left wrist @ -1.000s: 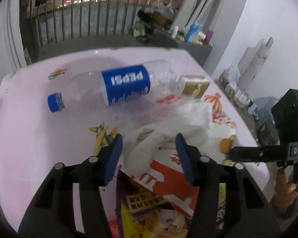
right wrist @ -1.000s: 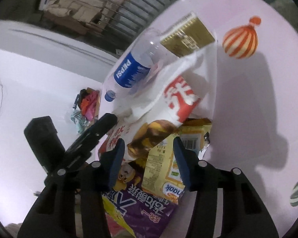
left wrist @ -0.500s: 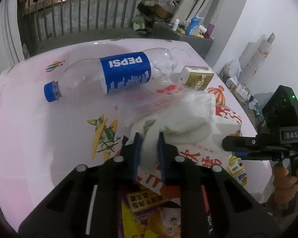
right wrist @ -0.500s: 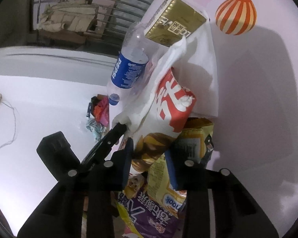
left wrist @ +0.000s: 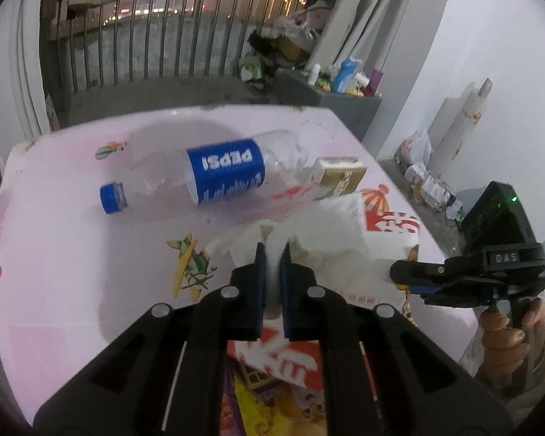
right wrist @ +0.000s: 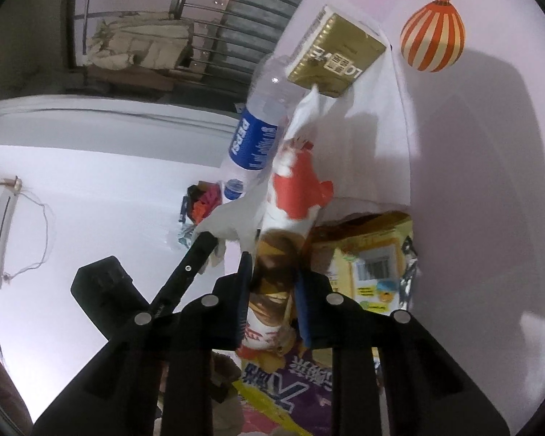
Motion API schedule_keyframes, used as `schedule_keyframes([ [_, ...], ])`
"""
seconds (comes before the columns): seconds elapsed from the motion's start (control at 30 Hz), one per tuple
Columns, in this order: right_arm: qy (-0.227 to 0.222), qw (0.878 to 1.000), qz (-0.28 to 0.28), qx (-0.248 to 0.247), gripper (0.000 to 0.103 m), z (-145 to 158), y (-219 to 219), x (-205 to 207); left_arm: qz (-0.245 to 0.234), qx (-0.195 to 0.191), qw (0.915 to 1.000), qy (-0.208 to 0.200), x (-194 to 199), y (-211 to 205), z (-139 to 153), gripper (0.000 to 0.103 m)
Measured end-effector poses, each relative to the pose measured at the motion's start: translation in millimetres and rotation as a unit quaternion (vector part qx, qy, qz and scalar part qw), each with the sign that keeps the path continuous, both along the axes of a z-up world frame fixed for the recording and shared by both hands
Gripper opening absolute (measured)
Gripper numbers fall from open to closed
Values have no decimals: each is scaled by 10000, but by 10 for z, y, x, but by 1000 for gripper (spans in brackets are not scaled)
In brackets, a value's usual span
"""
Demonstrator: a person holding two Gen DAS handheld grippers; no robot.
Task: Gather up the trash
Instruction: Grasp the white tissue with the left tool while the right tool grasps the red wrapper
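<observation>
On the pink table (left wrist: pixel 54 254) lies a pile of trash. My left gripper (left wrist: pixel 272 250) pinches a crumpled white tissue (left wrist: pixel 327 225) at its near corner, its jaws still closing, and holds it a little above the table. In the right wrist view my right gripper (right wrist: pixel 274 265) has its jaws closing on a red and white snack bag (right wrist: pixel 294 189), which is squeezed between the pads. An empty Pepsi bottle (left wrist: pixel 200 178) with a blue cap lies on its side behind the tissue. A gold box (left wrist: pixel 339 178) rests beside the bottle's base.
A yellow snack bag (right wrist: pixel 374 254) and a purple one (right wrist: pixel 290 374) lie under the held bag. A hand holds the right gripper (left wrist: pixel 396 276) past the table's right edge. Behind the table are a railing (left wrist: pixel 163 36) and a cluttered shelf (left wrist: pixel 345 83).
Both grippers have closed: the left on the white tissue, which it has lifted slightly, the right on the red and white snack bag. The right wrist has rolled.
</observation>
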State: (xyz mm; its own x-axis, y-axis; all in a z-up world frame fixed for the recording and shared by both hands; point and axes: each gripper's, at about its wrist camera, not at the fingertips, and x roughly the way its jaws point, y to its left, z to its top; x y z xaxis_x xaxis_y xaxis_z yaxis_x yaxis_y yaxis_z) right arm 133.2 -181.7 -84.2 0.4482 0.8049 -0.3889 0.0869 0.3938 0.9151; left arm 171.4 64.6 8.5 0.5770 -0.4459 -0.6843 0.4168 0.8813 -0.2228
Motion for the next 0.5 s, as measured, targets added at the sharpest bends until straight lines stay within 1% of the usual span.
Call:
schedule_keyframes([
  [0.23, -208, 9996, -89, 163, 20, 126, -73, -136, 79, -95, 9992, -369, -154, 62, 297, 5],
  [0.5, -472, 9985, -224, 187, 20, 283, -238, -387, 100, -194, 9967, -776, -342, 113, 634, 5],
])
